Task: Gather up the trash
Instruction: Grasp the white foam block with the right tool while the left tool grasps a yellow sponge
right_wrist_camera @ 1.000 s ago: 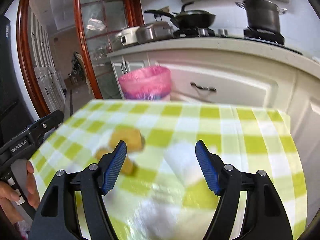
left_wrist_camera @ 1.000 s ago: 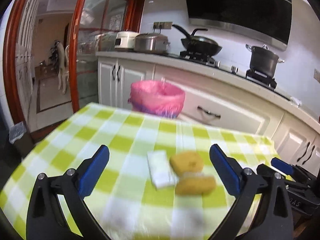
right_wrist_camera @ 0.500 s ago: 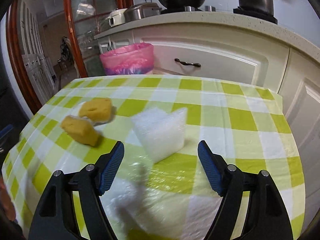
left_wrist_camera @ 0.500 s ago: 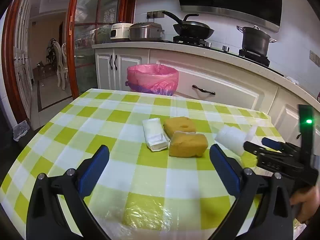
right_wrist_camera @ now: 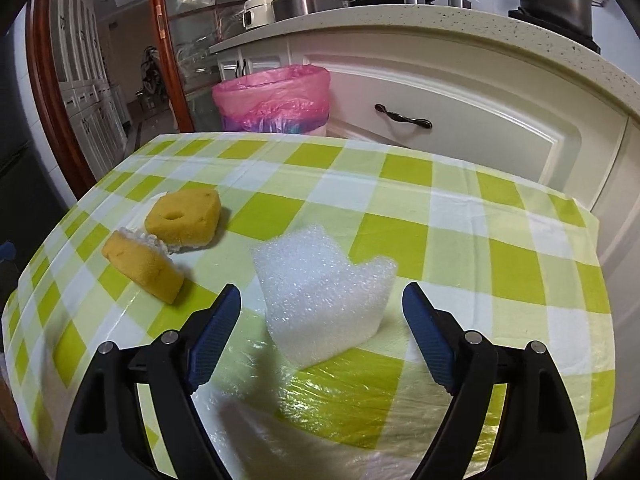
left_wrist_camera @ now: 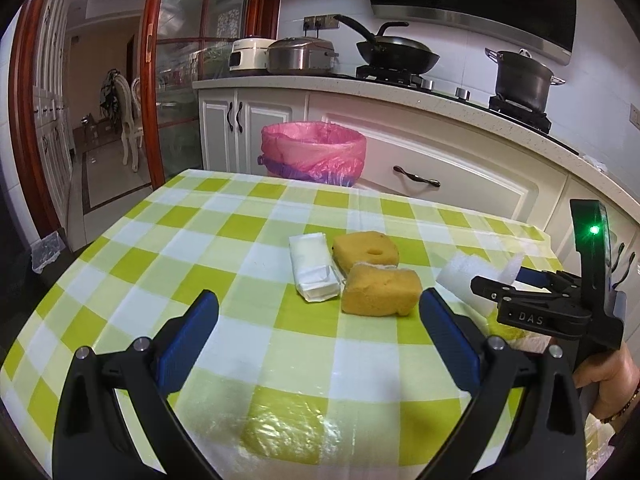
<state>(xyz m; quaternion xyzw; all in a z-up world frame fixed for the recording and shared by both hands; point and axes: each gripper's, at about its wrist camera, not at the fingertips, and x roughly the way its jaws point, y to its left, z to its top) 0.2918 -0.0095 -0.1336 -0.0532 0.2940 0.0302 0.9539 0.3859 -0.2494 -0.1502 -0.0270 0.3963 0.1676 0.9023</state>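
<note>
On the green-checked table lie a white wrapped packet, two yellow sponges and a white foam piece. My left gripper is open just short of the packet and the nearer sponge, touching neither. In the right wrist view the foam piece stands between the wide-apart jaws of my right gripper, and the pads are clear of it on both sides. The sponges lie to its left. A pink-lined bin stands on the floor beyond the table's far edge.
White kitchen cabinets with a stove, pans and cookers run behind the table. A wood-framed glass door is at the left. A hand holds the right gripper at the table's right side. A glossy plastic sheet covers the cloth.
The right gripper has come down and closer over the foam piece, with its jaws a little wider. It has entered the left view from the right. The left gripper edged slightly nearer the sponges.
</note>
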